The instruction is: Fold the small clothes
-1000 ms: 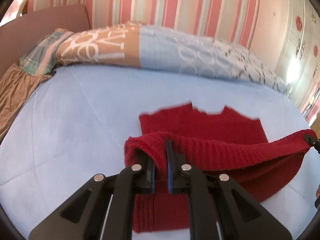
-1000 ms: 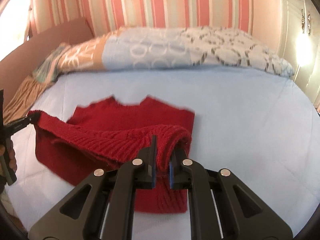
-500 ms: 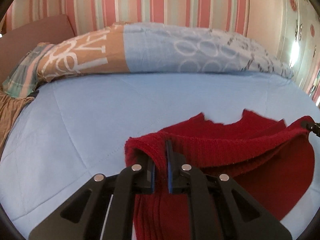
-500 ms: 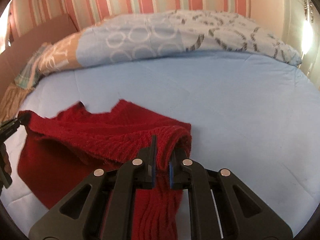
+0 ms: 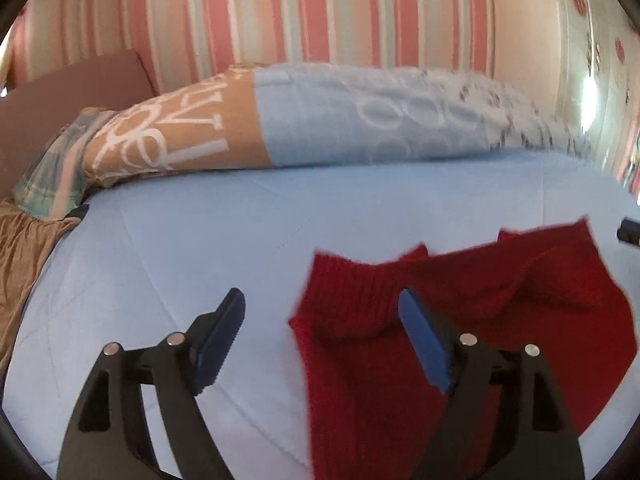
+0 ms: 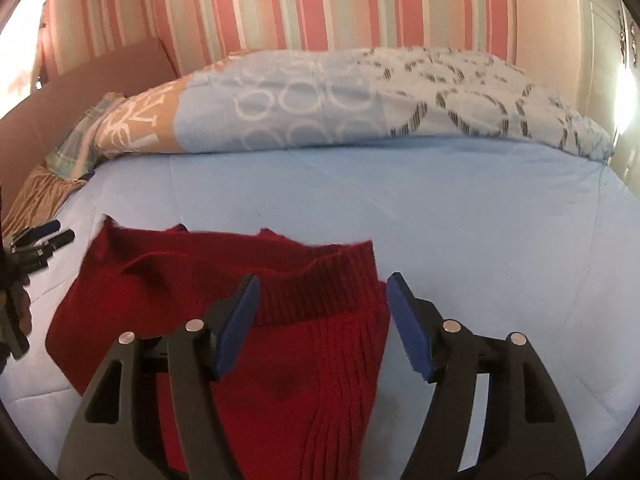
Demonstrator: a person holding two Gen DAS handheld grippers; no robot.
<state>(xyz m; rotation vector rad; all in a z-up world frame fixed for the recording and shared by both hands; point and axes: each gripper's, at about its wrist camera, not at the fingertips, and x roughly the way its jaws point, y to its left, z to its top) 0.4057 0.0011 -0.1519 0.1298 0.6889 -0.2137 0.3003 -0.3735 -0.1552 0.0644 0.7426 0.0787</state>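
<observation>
A small red knitted sweater [image 5: 460,312] lies folded on the light blue bed sheet [image 5: 200,240]; it also shows in the right wrist view [image 6: 240,292]. My left gripper [image 5: 322,300] is open and empty, just above the sweater's left edge. My right gripper [image 6: 322,284] is open and empty, over the ribbed hem at the sweater's right side. The left gripper's tips show at the left edge of the right wrist view [image 6: 44,236].
A rolled patterned duvet [image 6: 360,100] lies across the far side of the bed below a striped wall [image 6: 320,4]. Brown cloth [image 5: 20,248] and a brown headboard [image 5: 72,96] are at the far left. Bare sheet [image 6: 500,220] spreads right of the sweater.
Both grippers have opened and let go of the sweater's hem. The lifted fold has dropped flat onto the rest of the sweater.
</observation>
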